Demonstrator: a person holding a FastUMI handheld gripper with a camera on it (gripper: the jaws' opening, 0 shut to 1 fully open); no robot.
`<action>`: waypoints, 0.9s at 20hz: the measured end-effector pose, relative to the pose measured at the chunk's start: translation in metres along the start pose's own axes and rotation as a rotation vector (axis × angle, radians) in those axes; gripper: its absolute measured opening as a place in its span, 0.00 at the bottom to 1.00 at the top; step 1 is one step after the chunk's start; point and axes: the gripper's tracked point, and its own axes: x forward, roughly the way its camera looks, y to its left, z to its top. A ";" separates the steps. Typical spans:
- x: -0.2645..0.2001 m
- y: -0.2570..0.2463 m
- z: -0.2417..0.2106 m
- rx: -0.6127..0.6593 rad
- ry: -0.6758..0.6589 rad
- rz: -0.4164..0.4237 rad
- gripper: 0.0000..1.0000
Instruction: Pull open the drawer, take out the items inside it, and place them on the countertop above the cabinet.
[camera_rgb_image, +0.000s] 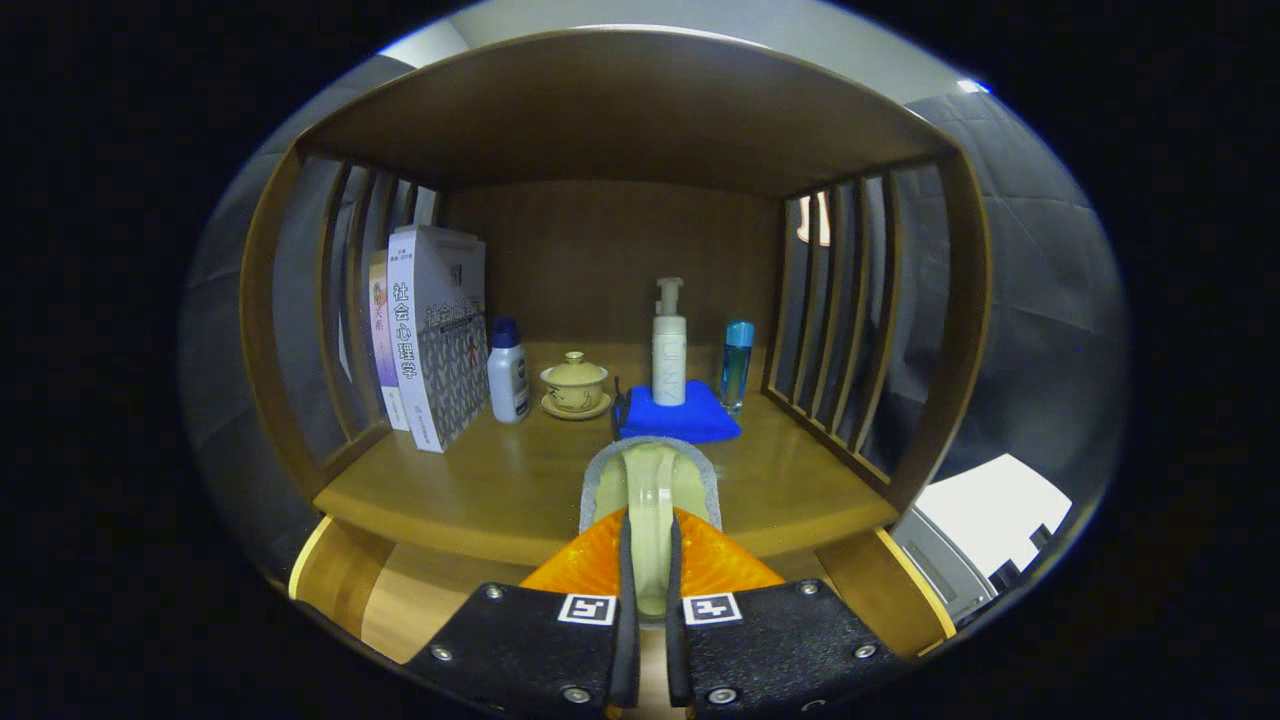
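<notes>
Fingers (648, 560) clamp a pale slipper (650, 485) above the countertop (480, 490); released too near, it could tip off the edge into the open drawer (400, 600).

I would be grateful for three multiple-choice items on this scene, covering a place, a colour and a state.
1. Where does the pump bottle stand?
A. on the books
B. on the blue cloth
C. inside the lidded cup

2. What colour is the cap of the white bottle beside the books?
A. red
B. blue
C. yellow

3. What is the gripper doing?
A. it is shut on the pale green item
B. it is wide open with nothing between the fingers
C. it is shut on a book

Key:
1 B, its base rests on the folded cloth.
2 B, the cap is dark blue.
3 A, both fingers press the item's sides.
</notes>
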 end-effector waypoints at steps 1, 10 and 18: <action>0.005 0.003 0.002 -0.003 -0.003 0.009 0.11; 0.064 0.033 0.023 0.070 -0.034 0.117 0.13; 0.092 0.034 0.012 0.130 0.029 0.140 0.25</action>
